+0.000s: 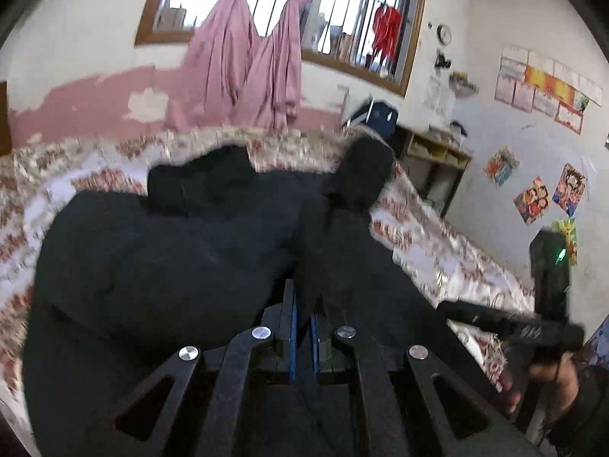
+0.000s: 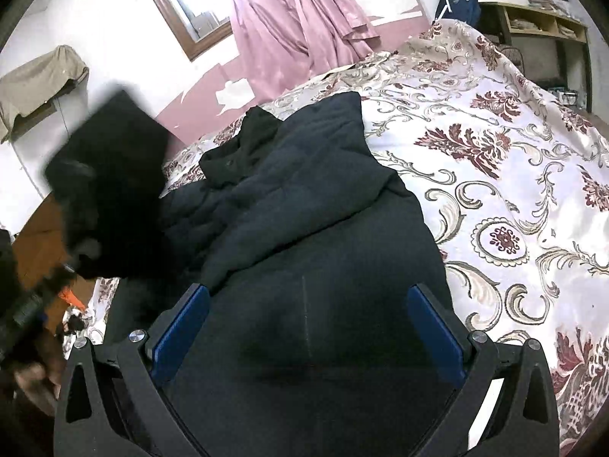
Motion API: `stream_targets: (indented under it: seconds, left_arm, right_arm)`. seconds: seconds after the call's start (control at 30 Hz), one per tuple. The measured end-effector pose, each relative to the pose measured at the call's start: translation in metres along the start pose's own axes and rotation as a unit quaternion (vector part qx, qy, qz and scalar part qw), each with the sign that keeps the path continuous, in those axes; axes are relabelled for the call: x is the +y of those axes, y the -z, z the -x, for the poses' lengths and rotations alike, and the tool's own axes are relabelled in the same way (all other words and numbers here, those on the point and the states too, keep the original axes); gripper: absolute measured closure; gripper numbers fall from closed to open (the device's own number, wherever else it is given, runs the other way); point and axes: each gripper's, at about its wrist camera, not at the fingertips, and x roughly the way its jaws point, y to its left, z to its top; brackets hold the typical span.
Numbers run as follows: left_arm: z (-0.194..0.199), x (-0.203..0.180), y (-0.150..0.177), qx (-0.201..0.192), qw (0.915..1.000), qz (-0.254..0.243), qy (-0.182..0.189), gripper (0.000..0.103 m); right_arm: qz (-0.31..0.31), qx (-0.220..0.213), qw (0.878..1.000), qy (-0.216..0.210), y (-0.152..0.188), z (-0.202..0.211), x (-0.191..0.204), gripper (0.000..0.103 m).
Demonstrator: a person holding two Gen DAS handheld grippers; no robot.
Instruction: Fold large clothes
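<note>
A large dark navy padded coat (image 2: 304,205) lies on the flowered bedspread (image 2: 495,152). In the left wrist view the coat (image 1: 171,247) fills the middle. My left gripper (image 1: 302,304) is shut on a fold of the coat and lifts a sleeve (image 1: 365,167) that rises in front of it. The lifted sleeve shows blurred at the left of the right wrist view (image 2: 110,175). My right gripper (image 2: 308,304) is open wide just above the coat's near body, nothing between its blue pads (image 2: 179,327). The right gripper also shows at the right of the left wrist view (image 1: 525,327).
Pink curtains (image 1: 247,68) hang under the window at the bed's far side. A wooden shelf unit (image 1: 437,160) stands past the bed's right corner, a dark bag (image 2: 456,0) beside it. Posters cover the right wall (image 1: 548,83). Bedspread lies bare to the right of the coat.
</note>
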Motion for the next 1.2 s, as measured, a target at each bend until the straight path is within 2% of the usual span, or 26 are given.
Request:
stream_targets:
  seconds: [0.13,0.23,0.27,0.3,0.33,0.37,0.4,0.47,0.63,0.73,0.8,0.87,0.93,0.97,1.0,1.07,1.13,1.17,1.2]
  left_arm:
    - [-0.024,0.015,0.02,0.045,0.9985,0.024,0.019,0.097]
    - [-0.036,0.021,0.032,0.074,0.9959,0.036,0.037,0.092]
    - [-0.037,0.023,0.036,0.081,0.9951,0.037,0.043,0.084]
    - [-0.037,0.025,0.038,0.084,0.9949,0.037,0.043,0.069]
    - [-0.035,0.027,0.042,0.083,0.9949,0.037,0.045,0.058]
    - [-0.031,0.029,0.045,0.077,0.9951,0.041,0.048,0.033]
    - [-0.025,0.031,0.049,0.063,0.9957,0.049,0.046,0.02]
    - [-0.019,0.035,0.052,0.047,0.9963,0.056,0.045,0.019]
    - [-0.002,0.057,0.065,0.051,0.9933,0.096,0.038,0.019]
    - [0.016,0.078,0.08,0.056,0.9904,0.125,0.019,0.014]
    - [0.023,0.093,0.09,0.065,0.9879,0.141,-0.006,0.012]
    - [0.024,0.112,0.096,0.083,0.9839,0.154,-0.034,0.012]
    - [0.026,0.127,0.096,0.087,0.9814,0.168,-0.033,0.012]
    - [0.028,0.132,0.093,0.083,0.9812,0.168,-0.046,0.012]
    - [0.031,0.135,0.089,0.079,0.9814,0.164,-0.062,0.012]
    - [0.037,0.143,0.077,0.063,0.9829,0.155,-0.077,0.012]
    - [0.041,0.151,0.065,0.051,0.9835,0.148,-0.09,0.012]
    - [0.042,0.154,0.06,0.049,0.9835,0.143,-0.099,0.012]
    - [0.042,0.156,0.055,0.047,0.9834,0.139,-0.106,0.012]
  right_arm:
    - [-0.01,0.027,0.999,-0.014,-0.003,-0.014,-0.005,0.001]
    - [-0.043,0.044,0.997,-0.046,-0.004,-0.025,-0.01,0.001]
    - [-0.055,0.05,0.996,-0.057,-0.003,-0.029,-0.011,0.001]
    - [-0.068,0.056,0.994,-0.067,-0.002,-0.034,-0.013,0.001]
    - [-0.084,0.062,0.992,-0.077,-0.001,-0.039,-0.015,0.001]
    - [-0.098,0.067,0.989,-0.085,0.002,-0.044,-0.015,0.001]
    - [-0.11,0.071,0.987,-0.089,0.003,-0.049,-0.016,0.001]
    - [-0.114,0.074,0.987,-0.086,0.007,-0.054,-0.013,0.001]
    - [-0.129,0.07,0.984,-0.102,0.015,-0.051,-0.013,0.001]
    - [-0.13,0.068,0.983,-0.109,0.019,-0.044,-0.015,0.001]
    - [-0.116,0.075,0.984,-0.109,0.021,-0.043,-0.013,0.001]
    - [-0.083,0.084,0.989,-0.085,0.024,-0.048,-0.004,0.001]
    - [-0.043,0.091,0.994,-0.033,0.025,-0.056,0.013,0.001]
    - [-0.035,0.09,0.995,-0.023,0.024,-0.058,0.018,0.002]
    - [-0.02,0.085,0.996,-0.008,0.022,-0.061,0.026,0.007]
    - [-0.008,0.085,0.996,0.006,0.016,-0.066,0.035,0.055]
    - [-0.018,0.09,0.996,0.005,0.004,-0.071,0.038,0.066]
    - [-0.017,0.087,0.996,0.006,-0.001,-0.071,0.039,0.086]
    - [-0.009,0.076,0.997,0.006,-0.01,-0.069,0.043,0.094]
